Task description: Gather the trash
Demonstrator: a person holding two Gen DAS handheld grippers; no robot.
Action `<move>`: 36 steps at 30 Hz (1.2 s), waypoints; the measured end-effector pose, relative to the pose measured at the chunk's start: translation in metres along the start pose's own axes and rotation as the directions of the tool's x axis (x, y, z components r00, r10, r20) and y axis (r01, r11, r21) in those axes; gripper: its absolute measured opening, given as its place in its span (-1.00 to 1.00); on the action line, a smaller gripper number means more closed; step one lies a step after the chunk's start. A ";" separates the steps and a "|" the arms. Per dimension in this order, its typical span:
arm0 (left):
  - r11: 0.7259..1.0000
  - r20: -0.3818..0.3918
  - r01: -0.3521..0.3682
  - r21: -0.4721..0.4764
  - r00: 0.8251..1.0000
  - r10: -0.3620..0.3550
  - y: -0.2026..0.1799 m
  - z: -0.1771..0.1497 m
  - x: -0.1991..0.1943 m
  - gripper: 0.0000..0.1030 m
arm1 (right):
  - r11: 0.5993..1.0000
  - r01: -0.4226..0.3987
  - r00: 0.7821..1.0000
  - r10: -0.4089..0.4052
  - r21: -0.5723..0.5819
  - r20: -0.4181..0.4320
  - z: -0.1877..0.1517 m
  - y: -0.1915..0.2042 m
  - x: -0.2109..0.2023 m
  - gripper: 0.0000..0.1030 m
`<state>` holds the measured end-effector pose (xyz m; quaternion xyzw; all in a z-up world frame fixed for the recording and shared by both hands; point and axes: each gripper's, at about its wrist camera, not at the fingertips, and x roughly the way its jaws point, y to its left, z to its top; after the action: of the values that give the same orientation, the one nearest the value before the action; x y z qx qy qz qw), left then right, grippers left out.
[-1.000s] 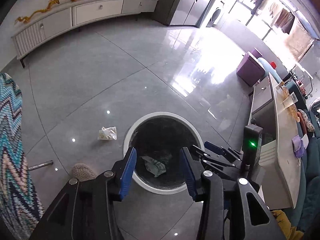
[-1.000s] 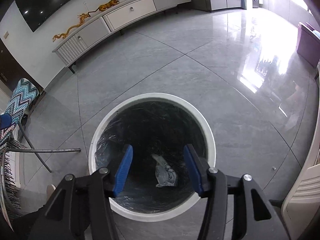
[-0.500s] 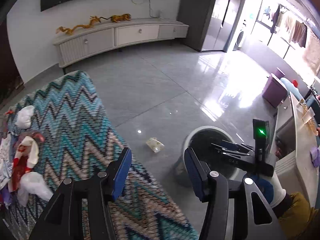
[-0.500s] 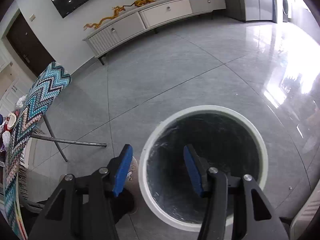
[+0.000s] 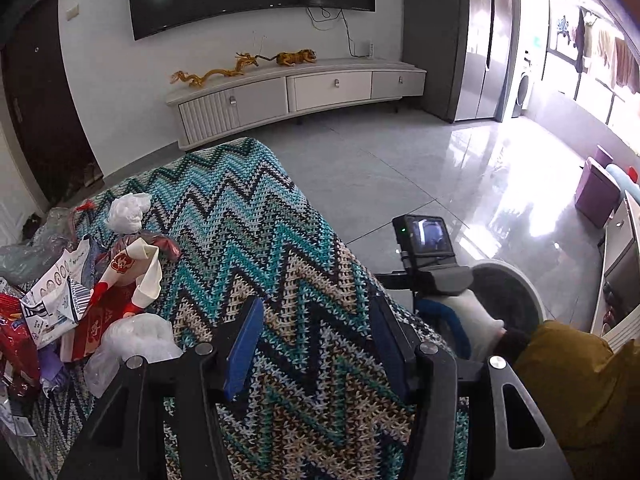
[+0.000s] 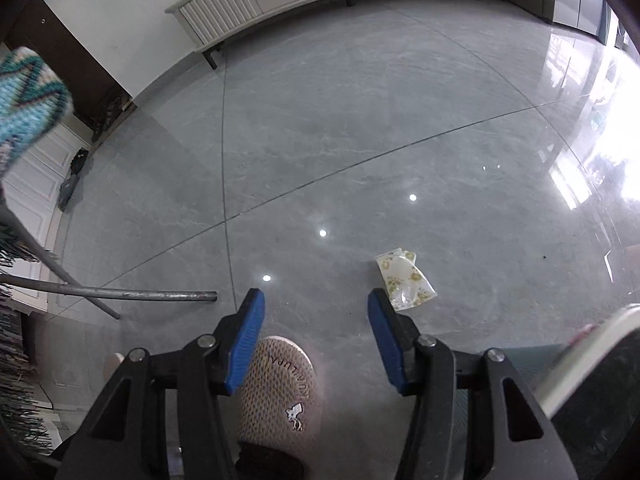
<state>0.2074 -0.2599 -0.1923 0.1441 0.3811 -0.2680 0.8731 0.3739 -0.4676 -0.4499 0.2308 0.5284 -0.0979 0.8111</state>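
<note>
My left gripper (image 5: pixel 316 344) is open and empty above a table covered in a zigzag knitted cloth (image 5: pixel 256 240). A pile of trash lies at the cloth's left: red wrappers (image 5: pixel 116 300), a crumpled white tissue (image 5: pixel 128 210), and clear plastic bags (image 5: pixel 132 340). My right gripper (image 6: pixel 316 340) is open and empty, low over the floor. A flowered plastic wrapper (image 6: pixel 406 276) lies on the tiles just right of its right finger. The white-rimmed trash bin (image 5: pixel 516 296) with a black liner stands right of the table; its rim shows in the right wrist view (image 6: pixel 592 360).
A beige slipper (image 6: pixel 280 392) is under the right gripper. Metal table legs (image 6: pixel 120 294) lie to its left. A TV cabinet (image 5: pixel 296 92) lines the far wall. A purple stool (image 5: pixel 598 192) and a low table (image 5: pixel 624 248) are on the right.
My left gripper swung up from over the bin to above the table's trash pile. My right gripper turned left off the bin toward the floor, bringing the flowered wrapper into view.
</note>
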 end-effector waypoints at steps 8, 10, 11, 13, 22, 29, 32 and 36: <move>0.998 0.015 -0.056 0.003 0.998 0.056 -0.002 -0.008 0.006 0.06 | 0.964 0.262 0.962 -0.264 -0.032 -0.073 -0.012 -0.022 0.113 0.10; 0.998 0.000 -0.056 0.006 0.998 0.056 -0.005 -0.010 0.009 0.06 | 0.944 0.322 0.941 -0.327 -0.064 -0.083 -0.014 -0.027 0.136 0.11; 0.999 -0.003 -0.053 0.009 0.999 0.053 -0.006 -0.010 0.010 0.07 | 0.933 0.350 0.930 -0.357 -0.082 -0.088 -0.013 -0.028 0.145 0.12; 0.999 -0.005 -0.048 0.013 0.999 0.048 -0.008 -0.010 0.010 0.07 | 0.915 0.391 0.913 -0.399 -0.098 -0.087 -0.011 -0.034 0.157 0.15; 1.000 -0.050 -0.018 -0.015 0.999 0.018 -0.007 -0.010 0.016 0.09 | 0.904 0.426 0.899 -0.425 -0.012 -0.102 -0.002 -0.060 0.189 0.16; 1.000 -0.054 -0.007 -0.028 0.999 0.005 -0.005 -0.009 0.017 0.10 | 0.946 0.325 0.930 -0.316 0.019 -0.187 -0.015 -0.066 0.205 0.12; 1.000 -0.054 -0.006 -0.028 0.999 0.004 -0.005 -0.009 0.018 0.11 | 0.952 0.304 0.936 -0.290 0.043 -0.201 -0.020 -0.064 0.201 -0.32; 0.999 -0.055 -0.002 -0.033 0.999 0.000 -0.004 -0.009 0.018 0.11 | 0.963 0.263 0.946 -0.245 0.060 -0.212 -0.029 -0.059 0.192 -0.96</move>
<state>0.2102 -0.2654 -0.2119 0.1371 0.4091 -0.2571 0.8647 0.4075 -0.4888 -0.6488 0.2049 0.6288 -0.2010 0.7227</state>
